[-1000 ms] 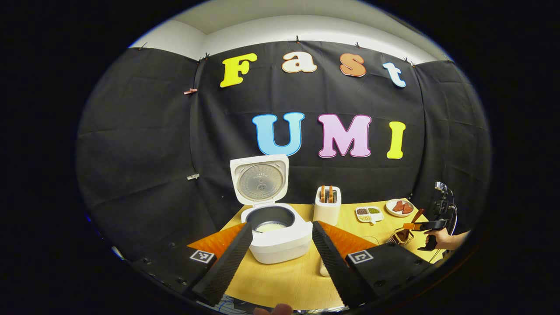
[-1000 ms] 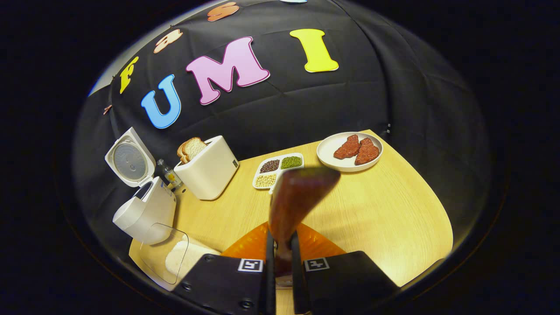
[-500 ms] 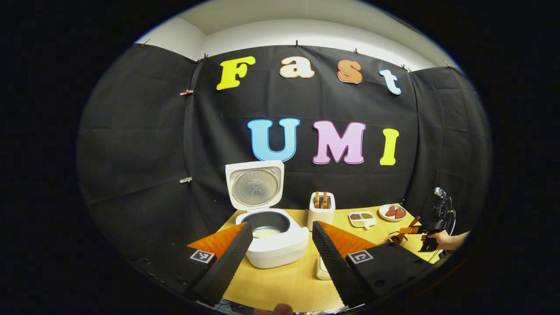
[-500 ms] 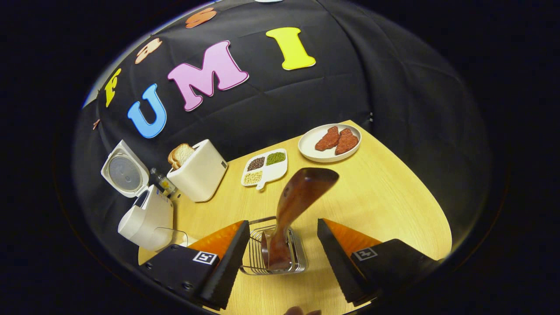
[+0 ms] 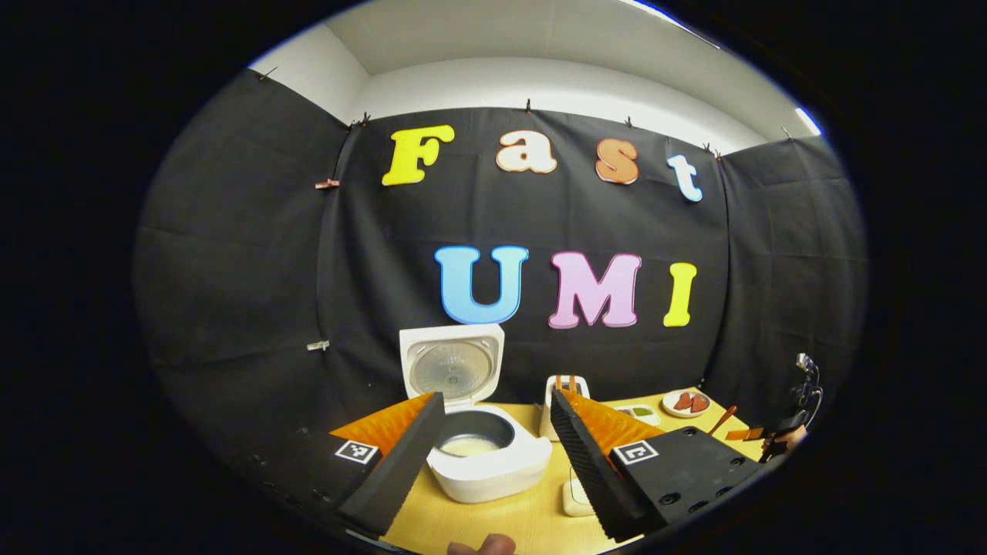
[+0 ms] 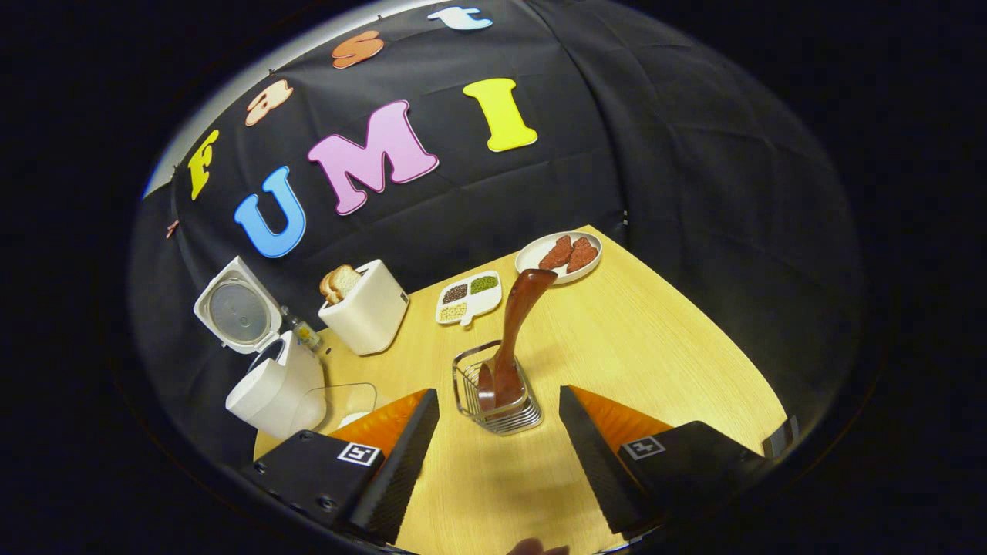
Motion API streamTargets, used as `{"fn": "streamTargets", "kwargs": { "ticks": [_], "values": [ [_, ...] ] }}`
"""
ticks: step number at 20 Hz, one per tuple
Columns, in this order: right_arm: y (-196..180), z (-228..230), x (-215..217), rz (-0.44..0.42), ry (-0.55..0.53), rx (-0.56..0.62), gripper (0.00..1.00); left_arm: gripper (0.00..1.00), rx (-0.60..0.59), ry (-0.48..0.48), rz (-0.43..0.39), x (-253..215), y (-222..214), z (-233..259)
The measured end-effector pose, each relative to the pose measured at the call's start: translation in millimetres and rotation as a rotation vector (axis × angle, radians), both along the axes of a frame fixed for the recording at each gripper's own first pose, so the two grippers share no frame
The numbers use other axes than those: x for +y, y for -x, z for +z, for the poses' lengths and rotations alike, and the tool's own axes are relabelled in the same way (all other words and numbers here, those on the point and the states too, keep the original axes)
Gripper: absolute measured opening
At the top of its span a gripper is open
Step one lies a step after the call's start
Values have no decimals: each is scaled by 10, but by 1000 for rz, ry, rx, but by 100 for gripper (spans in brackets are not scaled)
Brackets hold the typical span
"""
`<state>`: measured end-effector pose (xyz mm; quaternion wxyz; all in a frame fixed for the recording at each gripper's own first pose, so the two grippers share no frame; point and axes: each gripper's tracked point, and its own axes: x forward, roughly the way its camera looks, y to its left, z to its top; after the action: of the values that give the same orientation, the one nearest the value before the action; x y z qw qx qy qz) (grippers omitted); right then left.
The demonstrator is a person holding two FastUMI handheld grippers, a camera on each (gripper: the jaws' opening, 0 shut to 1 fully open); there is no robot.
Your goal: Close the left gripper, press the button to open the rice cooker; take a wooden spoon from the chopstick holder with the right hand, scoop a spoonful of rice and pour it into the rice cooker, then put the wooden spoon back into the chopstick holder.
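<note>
Right gripper view, lower centre: the right gripper (image 6: 500,432) has its fingers spread wide with nothing between them. Just beyond the tips, at mid-frame, the wire chopstick holder (image 6: 497,389) stands on the wooden table (image 6: 655,347) with the wooden spoon (image 6: 515,331) in it, one end down in the basket and the broad end leaning toward the upper right. The spoon rests against the holder's rim and touches neither finger. Judged from this, the return step is complete.

At left of that frame the rice cooker (image 6: 274,381) stands with its lid (image 6: 235,307) raised, which keeps the pot reachable for pouring. A toaster (image 6: 368,312) with bread sits beside it; a divided dish (image 6: 466,297) and a plate (image 6: 559,258) of red pieces lie toward the upper centre.

Left gripper view, lower centre: the left gripper (image 5: 493,439) is likewise spread and empty, aimed at the cooker. This view looks down into the open pot and shows a pale layer, probably rice, at the bottom, which the right gripper view, seeing the cooker side-on, cannot confirm. It also shows the spoon and the other gripper small at the far right edge. The holder's wire basket is legible in the right gripper view.
</note>
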<state>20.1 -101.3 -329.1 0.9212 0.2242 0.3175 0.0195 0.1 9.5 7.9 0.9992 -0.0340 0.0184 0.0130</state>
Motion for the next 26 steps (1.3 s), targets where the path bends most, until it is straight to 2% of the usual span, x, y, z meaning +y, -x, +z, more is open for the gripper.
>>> {"fn": "streamTargets", "kwargs": {
  "ticks": [3, 4, 8, 11, 14, 16, 19, 22, 26],
  "values": [
    [148, 422, 115, -8, 20, -60, 98, 93, -98, -41, -10, 157, -322, 339],
    [175, 589, 151, -11, 21, -87, 98, 95, -129, -46, -18, 192, -457, 464],
    [166, 1212, 365, 14, 25, -182, 98, 95, -218, -57, -7, 421, -990, 875],
    [129, 1662, 451, 12, 58, -265, 98, 95, -239, -33, 14, 605, -1450, 1007],
    [146, 1996, 566, 28, 91, -330, 98, 95, -209, 6, 32, 812, -1968, 946],
    [161, 2130, 578, 36, 120, -348, 98, 95, -187, -2, 61, 966, -2327, 864],
    [253, 2240, 555, 18, 162, -361, 98, 95, -191, -47, 170, 1293, -2779, 808],
    [436, 2238, 498, -3, 207, -343, 98, 95, -190, -57, 174, 1359, -3254, 763],
    [644, 2250, 399, -51, 242, -313, 98, 95, -139, -35, 182, 1489, -3810, 468]
  ]
}}
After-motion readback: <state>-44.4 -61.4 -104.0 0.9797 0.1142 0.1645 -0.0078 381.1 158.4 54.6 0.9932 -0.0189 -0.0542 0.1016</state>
